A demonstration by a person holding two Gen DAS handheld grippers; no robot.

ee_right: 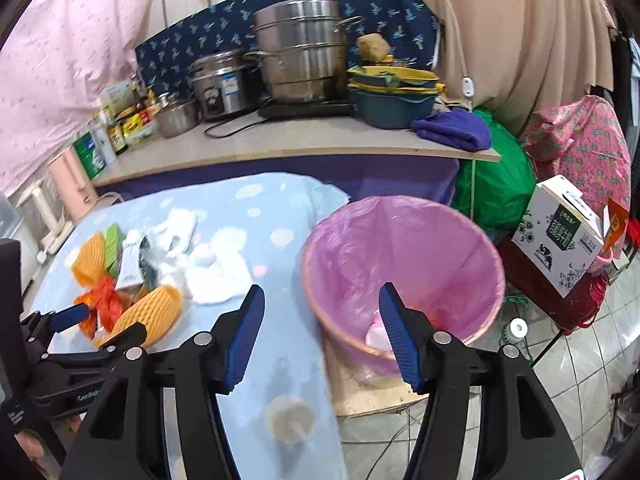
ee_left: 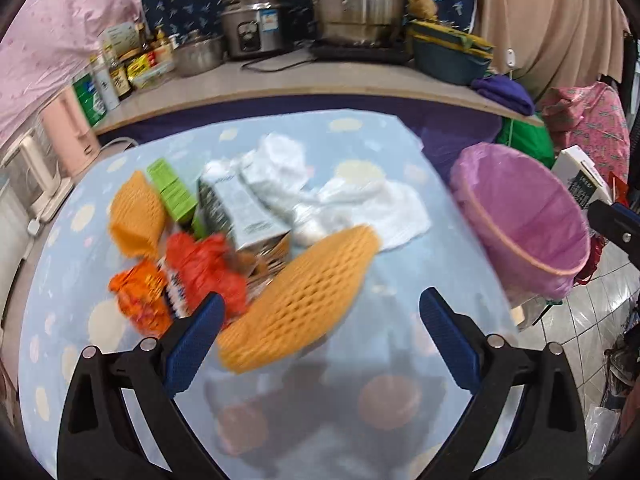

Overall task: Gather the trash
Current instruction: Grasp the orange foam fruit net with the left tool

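**Left claw sits closest to the foam net; bin lies to its right**

Your left claw is spread wide with nothing between its 2 blue pads, hovering low over the tabletop with its blue dotted cloth. Just ahead of it, and slightly toward its left pad, lies the large orange foam net. Its near end appears to sit right beside that pad, though motion blur keeps me from saying whether they touch. The net's long axis runs diagonally, from low on your left to high on your right, so its far end points roughly toward the pink-lined bin. Judging by that slant, you would want to turn the claw so the pads close across the short width, not along the length.

Behind the net is the rest of the pile: red crumpled wrapper, orange snack packet, grey carton, green box, a smaller foam net and white tissue.

Your right claw is also spread and empty. It hangs at the tabletop's right edge, its right pad in front of the bin's mouth, well apart from the pile. So the left claw is plainly nearer the trash, and the right is nearer the bin, which already holds a few pieces at the bottom
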